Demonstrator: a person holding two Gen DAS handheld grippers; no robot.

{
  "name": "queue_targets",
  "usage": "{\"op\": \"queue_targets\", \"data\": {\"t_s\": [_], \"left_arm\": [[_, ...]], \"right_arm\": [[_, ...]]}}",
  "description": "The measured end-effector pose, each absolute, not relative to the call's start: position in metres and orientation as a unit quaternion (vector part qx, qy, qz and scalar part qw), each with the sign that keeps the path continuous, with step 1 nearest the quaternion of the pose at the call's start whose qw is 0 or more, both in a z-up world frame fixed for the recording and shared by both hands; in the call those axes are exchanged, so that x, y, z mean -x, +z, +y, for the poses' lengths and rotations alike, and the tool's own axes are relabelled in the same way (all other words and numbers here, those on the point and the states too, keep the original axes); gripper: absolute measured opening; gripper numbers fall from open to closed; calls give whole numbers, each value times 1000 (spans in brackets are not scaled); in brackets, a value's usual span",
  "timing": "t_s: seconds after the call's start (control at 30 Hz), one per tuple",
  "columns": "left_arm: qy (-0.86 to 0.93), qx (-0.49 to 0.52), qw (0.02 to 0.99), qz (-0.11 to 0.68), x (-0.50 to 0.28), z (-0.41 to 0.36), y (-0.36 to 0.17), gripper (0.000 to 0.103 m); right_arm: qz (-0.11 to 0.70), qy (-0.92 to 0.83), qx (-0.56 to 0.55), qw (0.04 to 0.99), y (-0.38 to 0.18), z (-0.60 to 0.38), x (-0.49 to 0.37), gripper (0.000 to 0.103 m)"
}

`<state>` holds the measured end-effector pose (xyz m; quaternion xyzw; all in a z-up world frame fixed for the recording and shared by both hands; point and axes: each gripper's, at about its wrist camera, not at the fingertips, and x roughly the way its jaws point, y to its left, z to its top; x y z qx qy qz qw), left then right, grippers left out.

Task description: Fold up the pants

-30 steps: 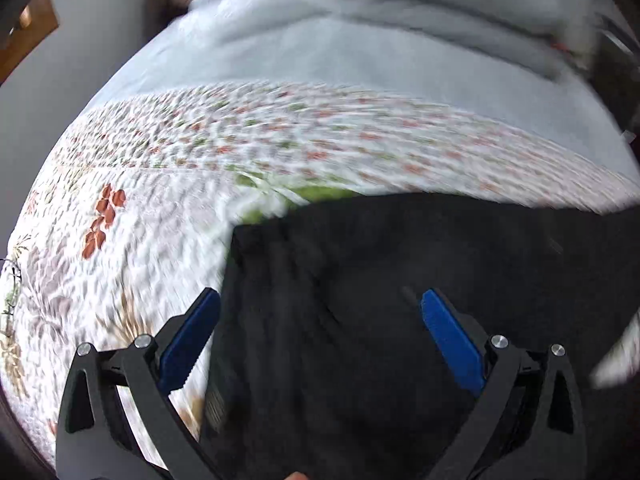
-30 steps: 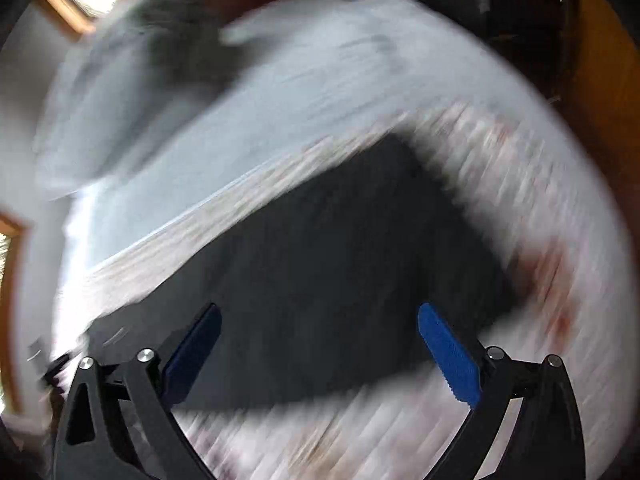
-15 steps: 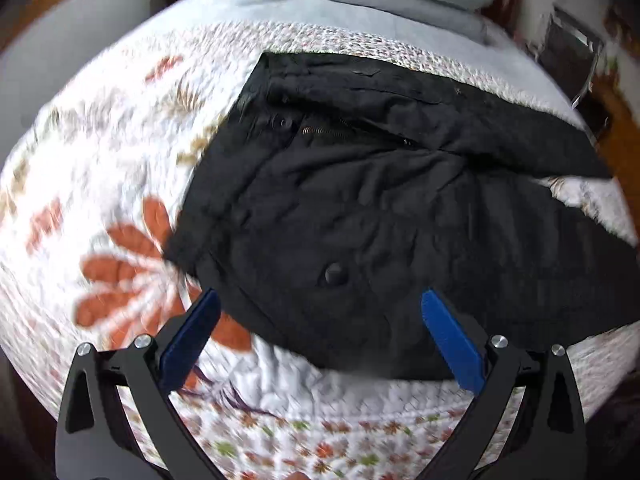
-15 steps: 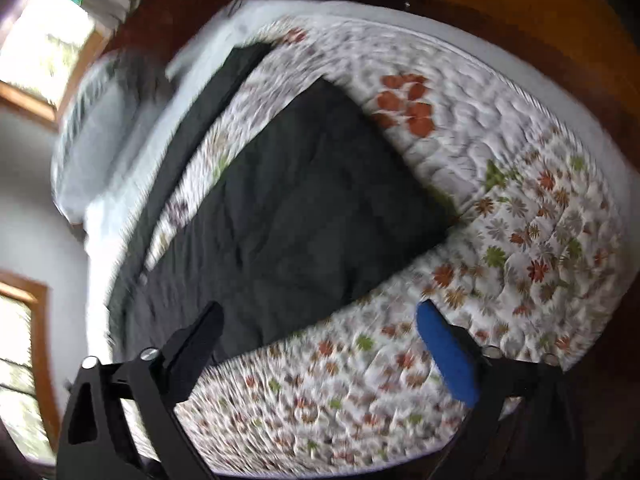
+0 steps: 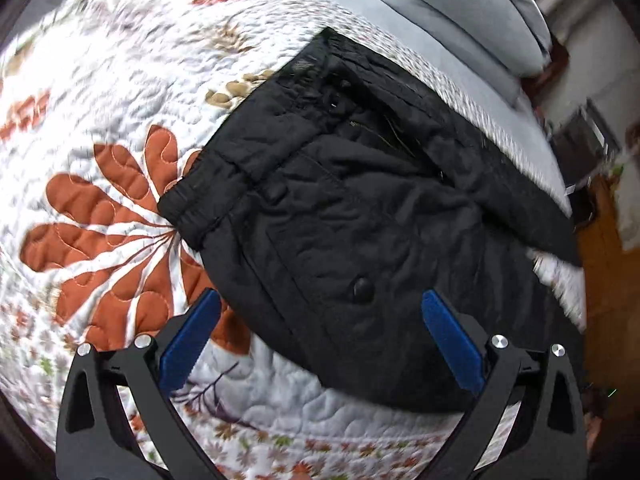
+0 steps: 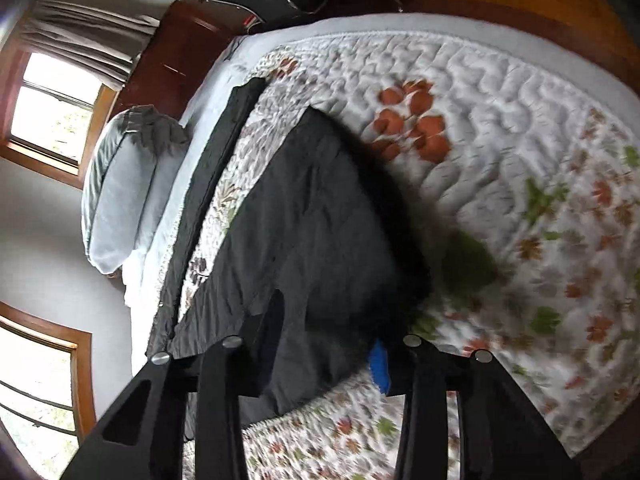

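One black pants [image 5: 360,216] (one pillow [image 6: 120,196]); two grippers [image 5: 320,312]

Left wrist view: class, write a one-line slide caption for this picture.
Open left gripper hovers over the waistband end of black pants spread on a floral quilt, nothing between its jaws.

The pants [image 5: 360,208] lie spread on the quilt [image 5: 120,80], the pillow [image 5: 460,4] behind them.
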<state>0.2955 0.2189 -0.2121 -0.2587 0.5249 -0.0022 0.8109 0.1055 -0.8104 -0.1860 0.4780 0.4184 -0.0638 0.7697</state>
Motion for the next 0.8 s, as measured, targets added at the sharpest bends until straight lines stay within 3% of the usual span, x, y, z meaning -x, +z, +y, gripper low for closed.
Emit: {"op": "queue_targets", "data": {"t_s": [0.3, 0.37, 0.4, 0.43, 0.5, 0.63, 0.73, 0.8], "left_arm": [[-14, 329, 779, 534, -323, 251, -233, 100], [-14, 325, 782, 532, -324, 250, -232, 99], [-10, 313, 787, 531, -322, 248, -230, 97], [0, 299, 795, 528, -321, 244, -229, 92], [34, 261, 809, 526, -319, 236, -227, 63], [47, 266, 813, 515, -313, 242, -233, 49], [40, 262, 816, 513, -311, 247, -233, 32], [27, 274, 815, 509, -309, 247, -227, 14]], "right_arm": [[411, -35, -461, 786, -184, -798, -134, 41], [412, -37, -456, 788, -184, -798, -131, 32], [411, -36, -456, 789, -185, -798, -131, 18], [411, -36, -456, 789, -186, -799, -130, 17], [409, -33, -454, 791, -188, -798, -128, 15], [402, -20, -453, 795, -186, -798, -121, 13], [404, -19, -452, 795, -186, -798, -118, 12], [401, -15, -457, 794, -187, -799, -115, 10]]}}
